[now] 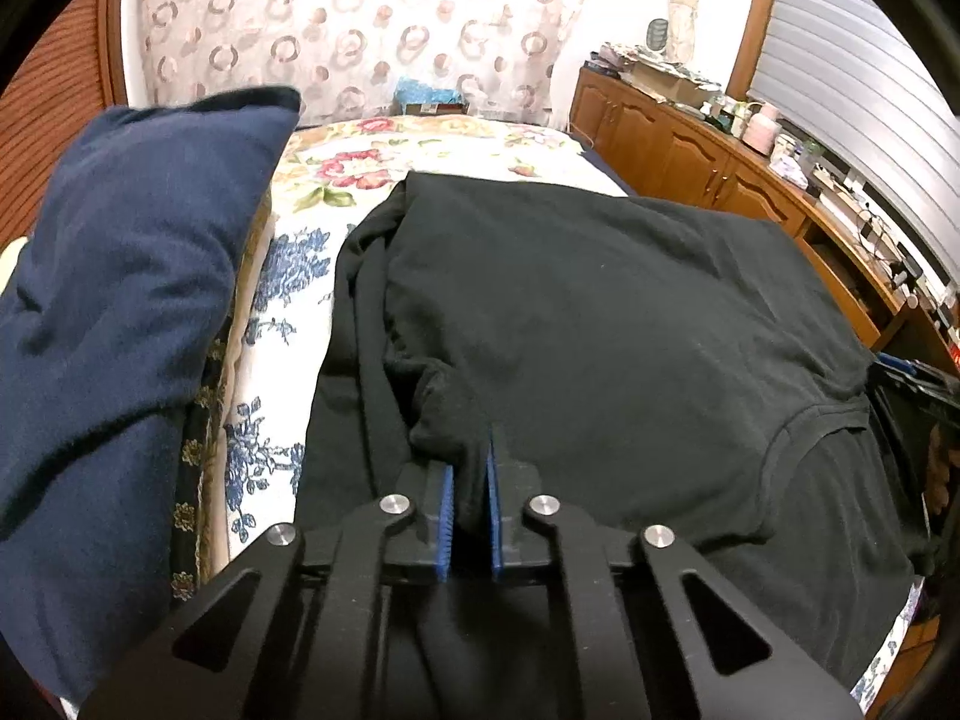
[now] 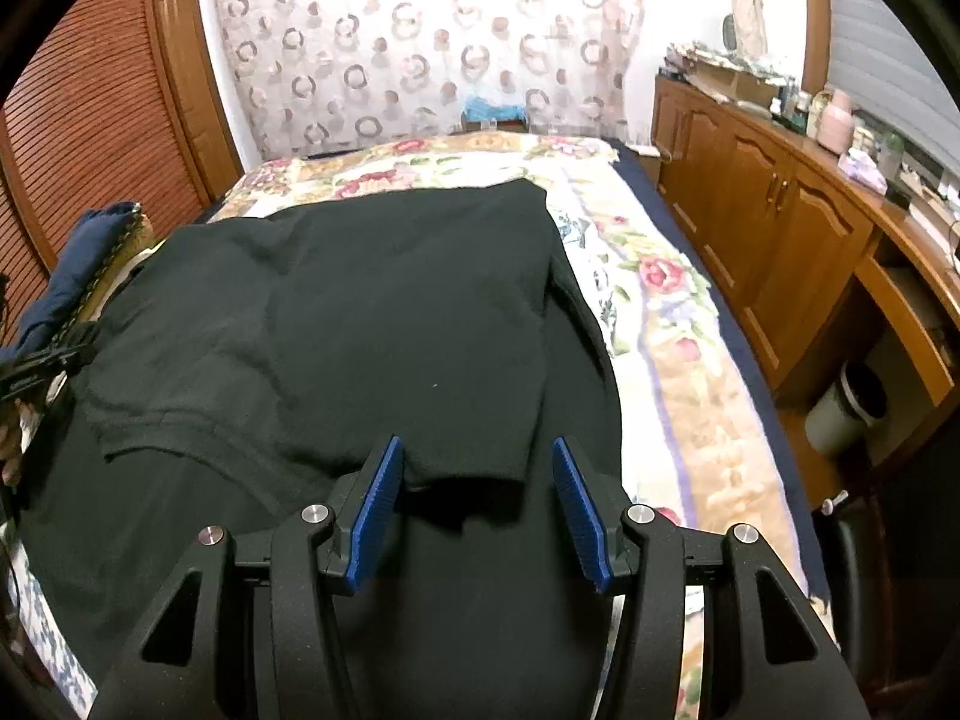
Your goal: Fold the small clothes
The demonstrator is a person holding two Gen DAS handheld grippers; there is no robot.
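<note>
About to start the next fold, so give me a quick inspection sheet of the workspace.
Surface: floral bedspread, mostly covered by the garment.
Job's things: black T-shirt spread flat, side parts folded in.
Clutter: navy pillow at the bed's left edge.
Grippers: left gripper shut on a bunch of shirt fabric; right gripper open, sleeve edge between its pads, not pressed.
Cables: nothing seen.
Surroundings: wooden cabinets with a cluttered top, patterned curtain.

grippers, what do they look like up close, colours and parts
Both the left gripper and the right gripper are matte black linkage frames with triangular cut-outs and round silver pivot pins. Each finger carries a ribbed blue pad. No cables or markings show.
</note>
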